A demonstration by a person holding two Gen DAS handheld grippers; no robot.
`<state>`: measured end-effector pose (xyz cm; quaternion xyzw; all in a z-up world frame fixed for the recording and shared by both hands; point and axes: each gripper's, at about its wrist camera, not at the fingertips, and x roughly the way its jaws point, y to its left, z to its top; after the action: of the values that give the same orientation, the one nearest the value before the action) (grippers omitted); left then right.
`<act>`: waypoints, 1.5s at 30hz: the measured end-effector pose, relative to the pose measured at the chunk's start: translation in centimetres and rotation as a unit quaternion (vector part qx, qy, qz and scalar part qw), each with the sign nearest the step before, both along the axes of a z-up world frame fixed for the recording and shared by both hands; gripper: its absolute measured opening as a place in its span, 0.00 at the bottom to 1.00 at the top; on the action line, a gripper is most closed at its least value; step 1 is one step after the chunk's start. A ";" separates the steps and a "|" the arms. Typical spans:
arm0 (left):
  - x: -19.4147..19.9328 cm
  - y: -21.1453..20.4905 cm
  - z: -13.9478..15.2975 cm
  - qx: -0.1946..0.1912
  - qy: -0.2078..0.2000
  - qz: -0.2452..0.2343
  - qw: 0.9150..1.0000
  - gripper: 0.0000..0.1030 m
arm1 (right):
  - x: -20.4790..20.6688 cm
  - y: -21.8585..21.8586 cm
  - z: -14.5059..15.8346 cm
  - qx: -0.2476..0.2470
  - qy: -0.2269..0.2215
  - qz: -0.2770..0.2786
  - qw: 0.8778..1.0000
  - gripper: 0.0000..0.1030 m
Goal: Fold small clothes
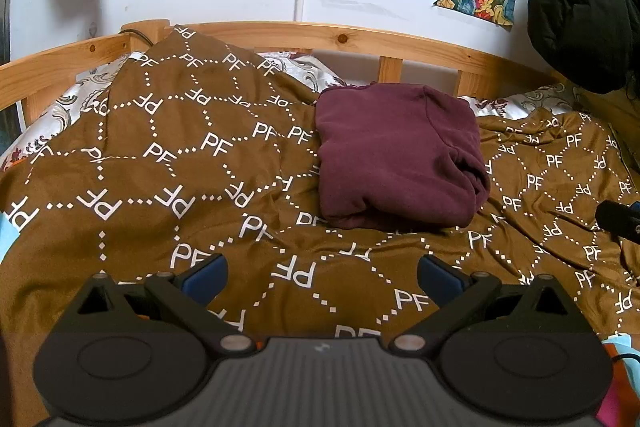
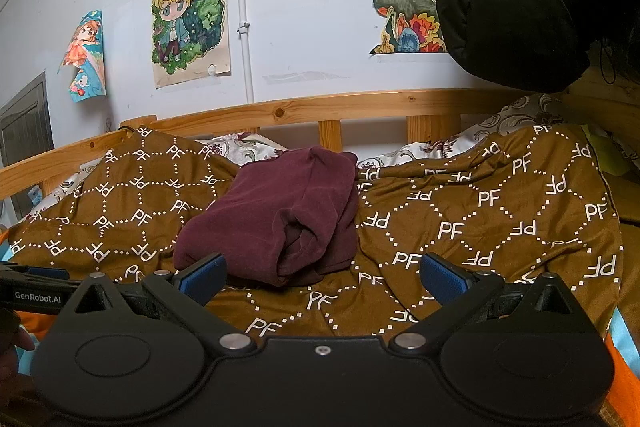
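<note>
Both hand-held grippers, L (image 1: 322,277) & R (image 2: 322,275), jaws apart, facing folded maroon garment (image 1: 396,159).

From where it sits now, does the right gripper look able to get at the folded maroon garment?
Probably yes. The right gripper is open and empty, and the maroon garment lies just ahead of its fingers on the brown blanket, with only bare blanket between them.

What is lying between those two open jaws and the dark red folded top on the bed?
Nothing visible. Only bare brown blanket lies between the left gripper and the maroon garment; the same goes for the right gripper, whose jaws are open just short of it.
</note>
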<state>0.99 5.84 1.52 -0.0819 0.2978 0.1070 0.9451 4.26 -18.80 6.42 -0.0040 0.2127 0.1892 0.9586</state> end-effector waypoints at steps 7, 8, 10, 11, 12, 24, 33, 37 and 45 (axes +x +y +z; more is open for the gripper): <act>0.0 0.0 0.0 0.000 -0.001 0.000 1.000 0.99 | 0.0 0.0 -0.1 0.000 0.000 -0.002 1.000 0.99; 0.0 0.0 -0.1 0.000 -0.001 0.000 1.000 0.99 | 0.0 0.0 -0.1 0.000 0.000 -0.002 1.000 0.99; -0.1 0.0 -0.1 0.000 -0.002 -0.001 1.000 0.99 | 0.0 0.0 -0.1 -0.001 0.001 -0.002 1.000 0.99; -0.1 -0.1 -0.1 0.001 -0.003 -0.002 1.000 0.99 | 0.0 0.0 -0.1 0.000 0.001 -0.002 1.000 0.99; -0.1 -0.1 -0.1 0.002 -0.003 -0.003 1.000 1.00 | 0.0 0.0 -0.1 0.000 0.001 -0.002 1.000 0.99; -0.1 -0.1 0.0 0.003 -0.001 -0.008 1.000 0.99 | 0.0 0.0 -0.1 -0.001 0.001 -0.002 1.000 0.99; 0.2 -0.1 0.0 0.006 0.015 -0.005 1.000 0.99 | 0.0 0.0 -0.1 -0.001 0.001 -0.002 1.000 0.99; 0.1 0.0 0.0 0.011 0.014 -0.004 1.000 0.99 | 0.0 0.1 -0.1 -0.001 0.001 -0.002 1.000 0.99; -0.1 0.0 0.0 0.017 0.008 -0.007 1.000 0.99 | 0.1 0.0 -0.4 0.000 0.006 -0.003 1.000 0.99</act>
<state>0.94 5.85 1.51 -0.0628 0.3040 0.1060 0.9447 4.38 -18.83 6.04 -0.0024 0.2187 0.1865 0.9578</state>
